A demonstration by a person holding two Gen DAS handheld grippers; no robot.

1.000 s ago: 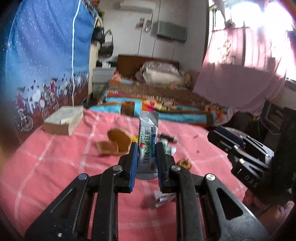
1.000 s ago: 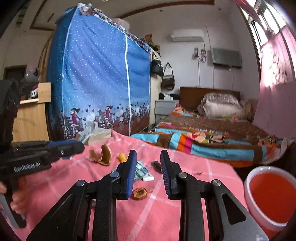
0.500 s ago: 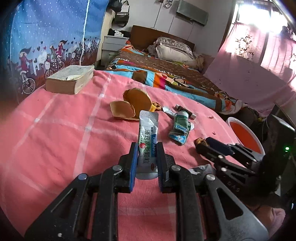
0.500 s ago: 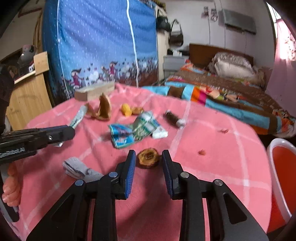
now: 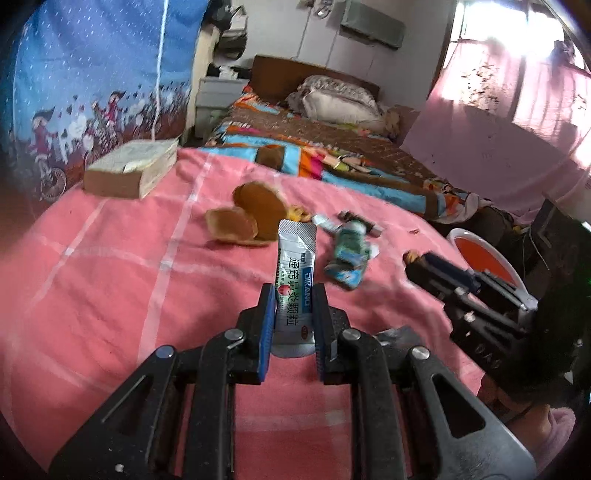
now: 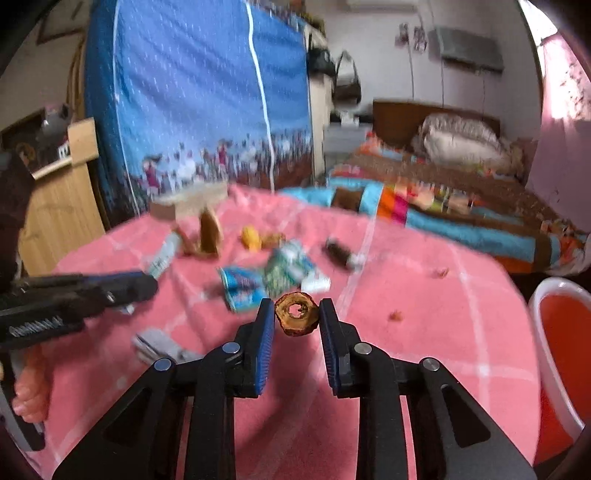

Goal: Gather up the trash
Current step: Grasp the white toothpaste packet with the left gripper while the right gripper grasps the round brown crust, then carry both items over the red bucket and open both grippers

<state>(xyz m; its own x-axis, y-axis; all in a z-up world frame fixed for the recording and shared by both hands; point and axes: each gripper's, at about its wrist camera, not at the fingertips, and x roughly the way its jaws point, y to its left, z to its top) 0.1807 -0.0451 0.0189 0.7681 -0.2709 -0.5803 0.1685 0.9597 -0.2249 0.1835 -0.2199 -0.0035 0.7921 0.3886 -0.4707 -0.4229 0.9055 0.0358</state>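
Left gripper (image 5: 293, 295): clenched on a sachet (image 5: 295, 269), which stands up between the pads, clear of the cloth (image 5: 110, 295), ready to carry to the bin (image 6: 554, 332).
Right gripper (image 6: 297, 314): jaws have just been closing around a dried ring (image 6: 296, 314); small gaps show at both pads, so not yet gripped.
Bin: off the cloth's right edge, beside the right gripper.
Remaining trash: peel (image 5: 255, 214), wrappers (image 6: 269, 277), a tissue (image 6: 159, 343).
Obstruction: none between ring and bin; a book (image 5: 133, 170) lies well apart.

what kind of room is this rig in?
Most likely a home bedroom: a made bed with a striped multicoloured blanket and pillows, a wall air conditioner, and a pink checked cloth-covered table holding the litter.
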